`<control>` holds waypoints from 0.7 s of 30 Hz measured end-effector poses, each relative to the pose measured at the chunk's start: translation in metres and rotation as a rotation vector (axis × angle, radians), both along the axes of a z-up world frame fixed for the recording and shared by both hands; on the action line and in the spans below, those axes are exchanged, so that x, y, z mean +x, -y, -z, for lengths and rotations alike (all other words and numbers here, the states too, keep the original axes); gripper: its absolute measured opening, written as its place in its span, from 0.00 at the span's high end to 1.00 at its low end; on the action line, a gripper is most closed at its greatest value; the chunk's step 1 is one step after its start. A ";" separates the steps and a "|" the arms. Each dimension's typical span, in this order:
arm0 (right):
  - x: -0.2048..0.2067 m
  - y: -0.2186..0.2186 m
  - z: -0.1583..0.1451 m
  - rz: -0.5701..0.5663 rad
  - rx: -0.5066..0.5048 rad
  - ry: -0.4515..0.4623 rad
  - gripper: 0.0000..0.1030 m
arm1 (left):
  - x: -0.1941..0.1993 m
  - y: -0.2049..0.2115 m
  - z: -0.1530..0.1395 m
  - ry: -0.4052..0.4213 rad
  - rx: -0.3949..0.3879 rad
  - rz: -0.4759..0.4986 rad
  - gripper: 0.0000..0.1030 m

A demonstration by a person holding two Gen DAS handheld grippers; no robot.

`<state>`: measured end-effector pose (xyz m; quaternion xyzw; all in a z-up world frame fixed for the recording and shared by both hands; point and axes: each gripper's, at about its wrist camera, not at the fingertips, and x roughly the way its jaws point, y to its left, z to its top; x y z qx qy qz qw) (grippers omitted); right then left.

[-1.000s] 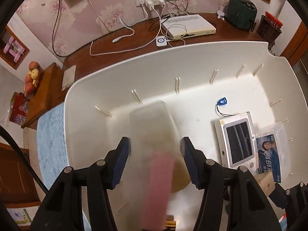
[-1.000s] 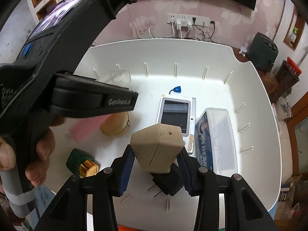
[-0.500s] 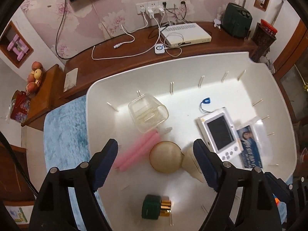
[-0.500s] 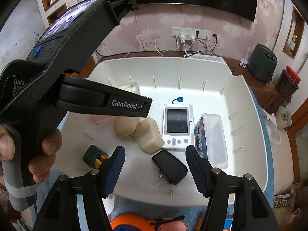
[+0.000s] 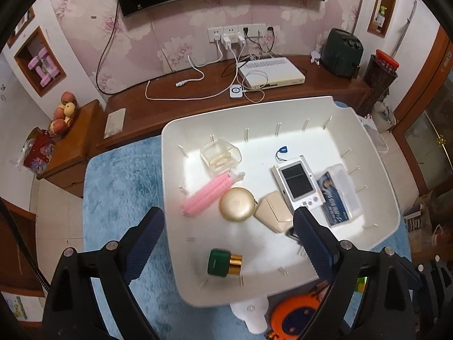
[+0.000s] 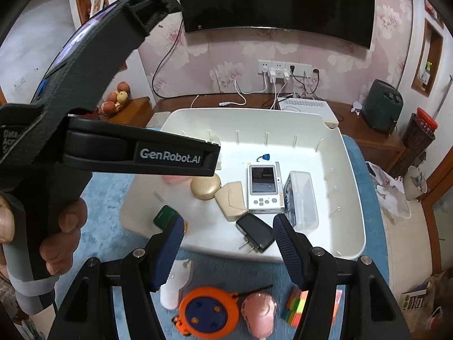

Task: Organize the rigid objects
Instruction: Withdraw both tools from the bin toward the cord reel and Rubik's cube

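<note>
A white plastic tray (image 5: 379, 170) sits on a blue fuzzy rug (image 5: 121, 187), with short pegs standing along its inner walls. Both grippers hang above the tray's near edge, fingers spread wide and gripping nothing: the left gripper (image 5: 228, 243) over the near left corner, the right gripper (image 6: 228, 248) over the near rim. Inside the tray, a clear plastic case (image 5: 220, 157) lies toward the far left, with a pink roll (image 5: 206, 195) just beside it. A round gold compact (image 5: 237, 204) touches a beige wedge-shaped box (image 5: 273, 211), which lies against a white handheld game console (image 5: 297, 182). A clear lidded box (image 5: 338, 192) lies along the console's right side. A black plug adapter (image 6: 254, 233) lies near the front rim, prongs pointing at the edge, and a green-capped gold bottle (image 5: 225, 263) lies alone at the near left. A small blue tag (image 5: 282, 150) lies near the far wall. Bare tray floor shows along the right wall and the far side. On the rug in front of the tray lie an orange tape measure (image 6: 208, 311), a pink object (image 6: 259, 313) and a coloured block stack (image 6: 296, 303).
</note>
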<state>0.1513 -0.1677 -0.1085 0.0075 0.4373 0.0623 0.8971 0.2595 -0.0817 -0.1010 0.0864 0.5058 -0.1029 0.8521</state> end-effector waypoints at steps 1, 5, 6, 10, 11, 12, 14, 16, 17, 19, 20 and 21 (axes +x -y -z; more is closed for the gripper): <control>-0.004 0.000 -0.002 -0.002 0.002 0.005 0.36 | -0.004 -0.001 -0.003 0.005 -0.003 -0.003 0.08; -0.022 -0.002 -0.015 -0.011 0.000 0.034 0.36 | -0.021 -0.008 -0.019 0.037 -0.022 -0.017 0.03; -0.026 -0.002 -0.018 -0.014 0.001 0.042 0.36 | -0.026 -0.010 -0.023 0.045 -0.026 -0.021 0.03; -0.042 -0.001 -0.030 -0.023 0.006 0.071 0.36 | -0.043 -0.014 -0.036 0.070 -0.046 -0.029 0.03; -0.046 -0.001 -0.033 -0.026 0.007 0.078 0.36 | -0.047 -0.015 -0.039 0.075 -0.050 -0.028 0.03; -0.050 -0.001 -0.036 -0.028 0.008 0.086 0.36 | -0.052 -0.016 -0.042 0.082 -0.054 -0.027 0.03; -0.058 0.002 -0.041 -0.033 0.011 0.102 0.36 | -0.062 -0.016 -0.048 0.101 -0.062 -0.023 0.03; -0.066 0.002 -0.046 -0.034 0.010 0.114 0.36 | -0.072 -0.016 -0.054 0.120 -0.066 -0.021 0.03; -0.069 0.004 -0.047 -0.033 0.012 0.120 0.36 | -0.075 -0.016 -0.057 0.127 -0.069 -0.022 0.03; -0.076 0.007 -0.052 -0.030 0.018 0.130 0.36 | -0.085 -0.017 -0.062 0.146 -0.066 -0.027 0.02; -0.079 0.009 -0.053 -0.027 0.020 0.134 0.36 | -0.089 -0.016 -0.064 0.155 -0.066 -0.030 0.02; -0.081 0.011 -0.054 -0.024 0.022 0.136 0.36 | -0.094 -0.016 -0.067 0.167 -0.062 -0.031 0.02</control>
